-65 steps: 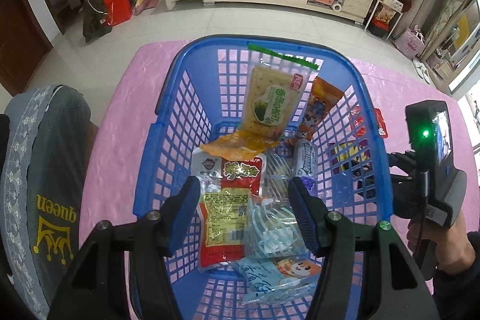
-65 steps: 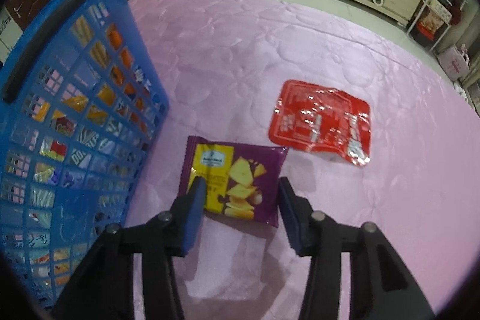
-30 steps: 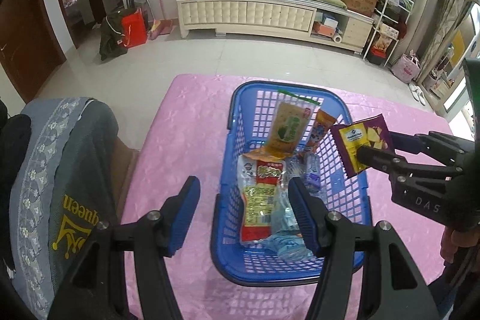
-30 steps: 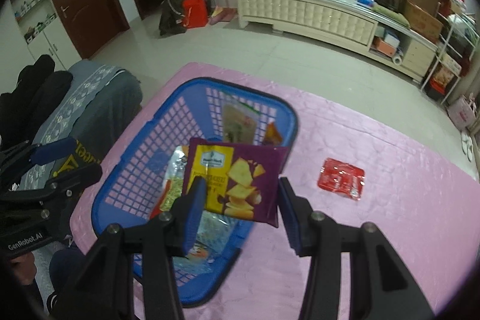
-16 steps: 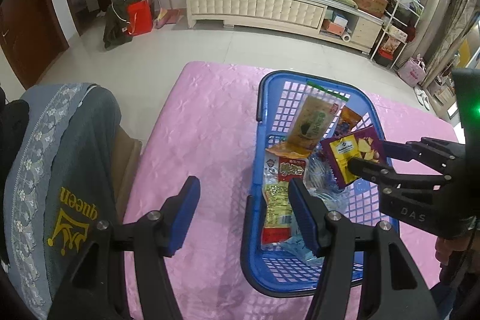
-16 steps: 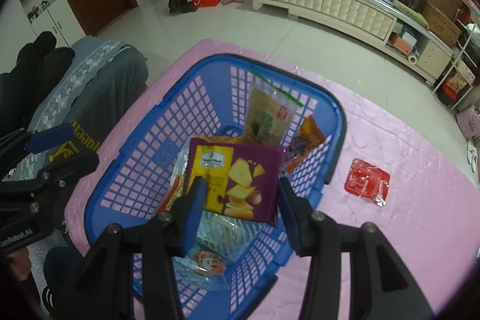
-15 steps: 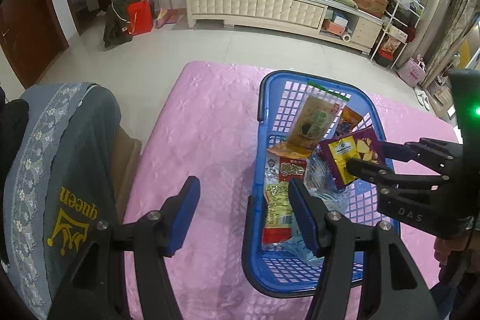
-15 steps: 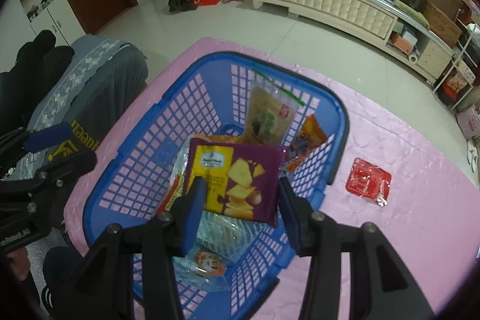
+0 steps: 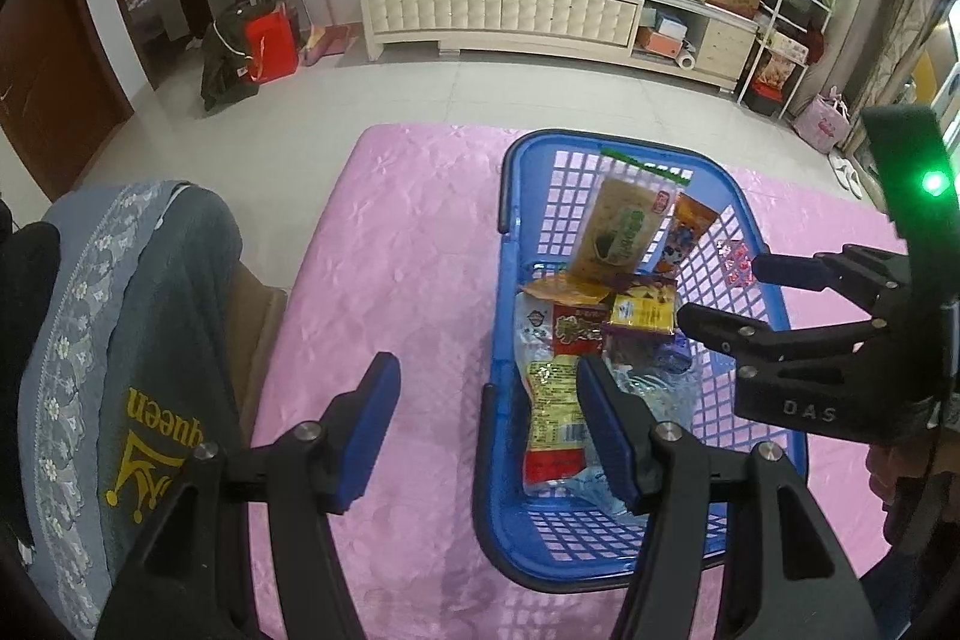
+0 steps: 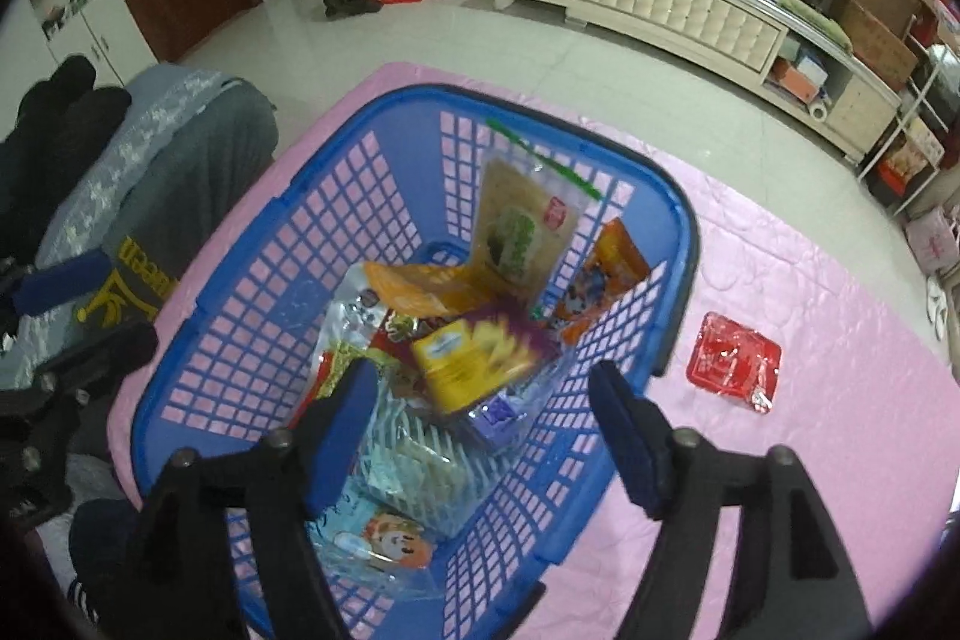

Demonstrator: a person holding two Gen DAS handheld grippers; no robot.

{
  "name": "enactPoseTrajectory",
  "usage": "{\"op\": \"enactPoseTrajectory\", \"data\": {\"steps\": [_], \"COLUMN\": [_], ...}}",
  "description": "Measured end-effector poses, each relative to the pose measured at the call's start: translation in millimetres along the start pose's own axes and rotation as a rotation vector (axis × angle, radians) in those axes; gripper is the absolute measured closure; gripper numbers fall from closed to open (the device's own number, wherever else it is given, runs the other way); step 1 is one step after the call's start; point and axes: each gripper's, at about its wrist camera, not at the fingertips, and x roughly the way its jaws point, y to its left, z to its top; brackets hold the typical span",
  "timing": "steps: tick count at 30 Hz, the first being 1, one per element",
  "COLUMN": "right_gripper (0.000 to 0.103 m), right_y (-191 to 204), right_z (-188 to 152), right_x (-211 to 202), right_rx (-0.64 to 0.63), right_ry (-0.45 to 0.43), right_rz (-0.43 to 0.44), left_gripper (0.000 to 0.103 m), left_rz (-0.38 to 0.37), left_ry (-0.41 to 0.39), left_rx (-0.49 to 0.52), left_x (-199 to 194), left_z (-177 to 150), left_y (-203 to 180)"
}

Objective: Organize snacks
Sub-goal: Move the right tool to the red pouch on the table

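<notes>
The blue plastic basket (image 9: 499, 244) (image 10: 252, 292) stands on the pink tablecloth with several snack packets inside. The purple and yellow cracker packet (image 10: 480, 361) (image 9: 641, 317) is blurred and lies tilted on top of the other packets, free of the pads. My right gripper (image 10: 483, 400) (image 9: 727, 293) hangs over the basket's middle; its jaws are opening and nothing is pressed between them. A red packet (image 10: 735, 361) lies on the cloth right of the basket. My left gripper (image 9: 487, 379) is open and empty above the basket's near left rim.
A chair with a grey cover printed "queen" (image 9: 120, 340) stands at the table's left edge. The pink tablecloth (image 9: 390, 250) spreads left of the basket. A person's hand (image 9: 894, 466) holds the right gripper. A white sideboard (image 9: 510, 4) lines the far wall.
The right jaws have spread and the purple and yellow packet has dropped from them onto the packets in the basket. The left gripper has stayed where it was.
</notes>
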Motion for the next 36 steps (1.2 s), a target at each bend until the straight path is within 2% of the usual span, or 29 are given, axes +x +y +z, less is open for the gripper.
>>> {"op": "enactPoseTrajectory", "data": {"steps": [10,17,27,29,31,35,36], "right_gripper": [0.026,0.026,0.023,0.019,0.016,0.012,0.011], "right_y": [-32,-66,-117,-128,-142,-163,-166], "right_z": [-6,-18,-28,-30,-32,-33,-33], "right_x": [-41,-69,-73,-66,-56,-31,-27], "right_rx": [0.034,0.072,0.118,0.143,0.190,0.275,0.287], "right_ry": [-0.058,-0.095,-0.082,-0.065,-0.043,0.017,0.028], "right_rz": [-0.019,-0.030,-0.067,-0.069,-0.049,-0.004,-0.002], "left_gripper": [0.044,0.044,0.044,0.039,0.019,0.008,0.001], "left_rz": [-0.013,-0.045,-0.018,-0.029,-0.020,0.030,0.038], "left_ry": [-0.023,0.009,0.031,0.032,0.044,0.088,0.098], "left_rx": [0.038,0.060,0.109,0.108,0.103,0.083,0.072], "left_x": [-14,-13,8,13,21,39,44], "left_z": [9,21,37,37,38,40,42], "left_y": [-30,-57,-90,-91,-92,-92,-91]}}
